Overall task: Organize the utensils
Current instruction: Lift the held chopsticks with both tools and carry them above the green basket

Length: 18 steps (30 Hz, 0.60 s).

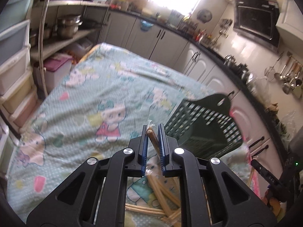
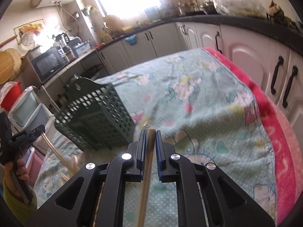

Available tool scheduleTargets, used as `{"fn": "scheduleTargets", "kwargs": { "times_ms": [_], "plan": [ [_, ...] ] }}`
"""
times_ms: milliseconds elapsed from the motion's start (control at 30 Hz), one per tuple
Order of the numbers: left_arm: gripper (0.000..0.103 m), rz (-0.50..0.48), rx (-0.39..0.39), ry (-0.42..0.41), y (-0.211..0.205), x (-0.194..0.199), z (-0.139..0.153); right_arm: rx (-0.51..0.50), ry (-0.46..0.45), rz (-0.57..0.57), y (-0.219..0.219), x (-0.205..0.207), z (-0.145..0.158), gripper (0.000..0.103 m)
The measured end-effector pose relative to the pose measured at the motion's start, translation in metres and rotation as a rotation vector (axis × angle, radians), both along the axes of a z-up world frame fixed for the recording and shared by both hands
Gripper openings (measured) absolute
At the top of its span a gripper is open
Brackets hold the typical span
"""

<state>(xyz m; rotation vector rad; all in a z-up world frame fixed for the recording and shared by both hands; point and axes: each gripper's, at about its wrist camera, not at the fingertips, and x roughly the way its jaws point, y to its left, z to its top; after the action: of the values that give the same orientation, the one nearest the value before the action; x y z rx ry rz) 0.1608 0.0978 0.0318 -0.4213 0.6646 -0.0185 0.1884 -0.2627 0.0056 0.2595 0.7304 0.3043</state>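
The left gripper (image 1: pixel 153 130) is clamped on a pair of wrapped bamboo chopsticks (image 1: pixel 152 136), pinched near their top end so the long shafts hang below the pads. That high grip looks chosen so the sticks can go tip-first into a holder. Behind and beneath the jaws, at 6 o'clock in the left wrist view, loose chopsticks (image 1: pixel 161 196) lie crossed on the cartoon-print blanket (image 1: pixel 98 87), not yet sorted.

The right gripper (image 2: pixel 150 132) is likewise closed on 1 pair of pale chopsticks (image 2: pixel 149 151), a wisp of clear wrapper showing past the tips. At 9 o'clock in the right wrist view a hand (image 2: pixel 19 172) in a yellow-green sleeve holds the other tool, with more sticks just beside it.

Next out, the dark green slotted utensil basket (image 1: pixel 204 124) stands on the blanket at 2 o'clock from the left gripper and 10 o'clock from the right one (image 2: pixel 94 113). It sits between the 2 tools, probably so either can reach its open top; whether anything is inside I cannot tell.

Farther off, white cabinets (image 2: pixel 246 56) and a black countertop run along the wall, with ladles (image 1: pixel 289 79) hanging at 3 o'clock.
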Motion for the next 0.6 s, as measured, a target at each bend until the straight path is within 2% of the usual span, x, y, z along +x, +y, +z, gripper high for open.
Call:
{"fn": "scheduleTargets", "kwargs": {
  "times_ms": [267,600],
  "plan": [
    [0.005,-0.042,0.026,-0.088,-0.01,-0.012,0.04,0.021,-0.077,0.056,0.014,-0.007,0.029,0.008],
    [0.004,-0.116,0.042,-0.177,-0.032,-0.024,0.075,0.029,-0.187,0.127,0.038,-0.015,0.065,0.007]
  ]
}}
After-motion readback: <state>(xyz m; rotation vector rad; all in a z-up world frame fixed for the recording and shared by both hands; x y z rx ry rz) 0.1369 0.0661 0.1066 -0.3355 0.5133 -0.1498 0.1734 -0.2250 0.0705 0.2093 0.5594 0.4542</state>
